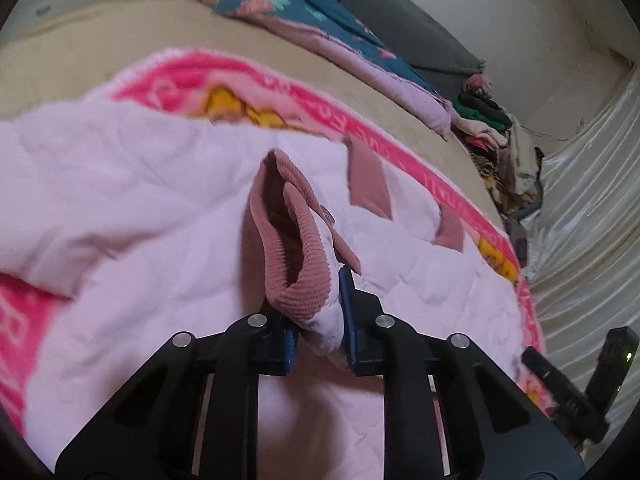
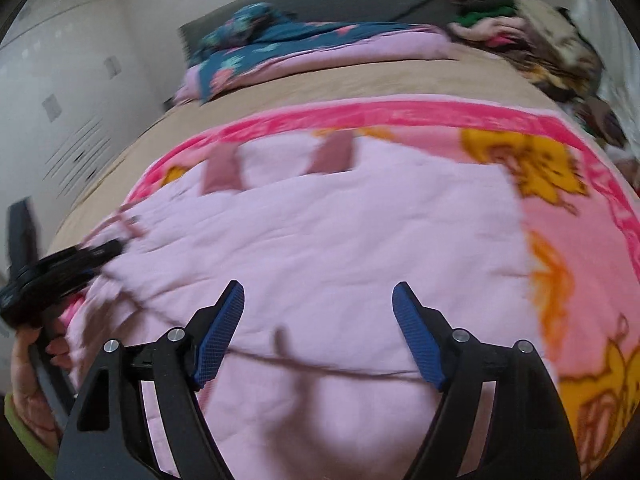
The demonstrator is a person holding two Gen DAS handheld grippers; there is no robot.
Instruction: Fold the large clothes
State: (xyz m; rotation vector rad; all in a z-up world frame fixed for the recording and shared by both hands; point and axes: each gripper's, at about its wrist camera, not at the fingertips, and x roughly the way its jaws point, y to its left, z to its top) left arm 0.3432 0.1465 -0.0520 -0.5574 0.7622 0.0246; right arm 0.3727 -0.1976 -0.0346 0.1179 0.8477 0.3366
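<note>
A light pink quilted garment [image 1: 132,200] lies spread on a bright pink blanket [image 1: 240,76] on the bed. My left gripper [image 1: 318,320] is shut on the garment's sleeve end, whose dusty-rose ribbed cuff [image 1: 298,264] stands up between the blue pads. In the right wrist view the same garment [image 2: 320,240] fills the middle, with two rose tabs [image 2: 334,152] at its far edge. My right gripper [image 2: 318,336] is open and empty just above the garment. The left gripper [image 2: 60,268] shows blurred at the left edge of that view.
The pink blanket with yellow figures [image 2: 536,168] covers a beige bed [image 1: 100,36]. A teal floral quilt [image 2: 256,52] and a pile of mixed clothes [image 2: 532,32] lie at the far end. A white curtain [image 1: 592,200] hangs on the right.
</note>
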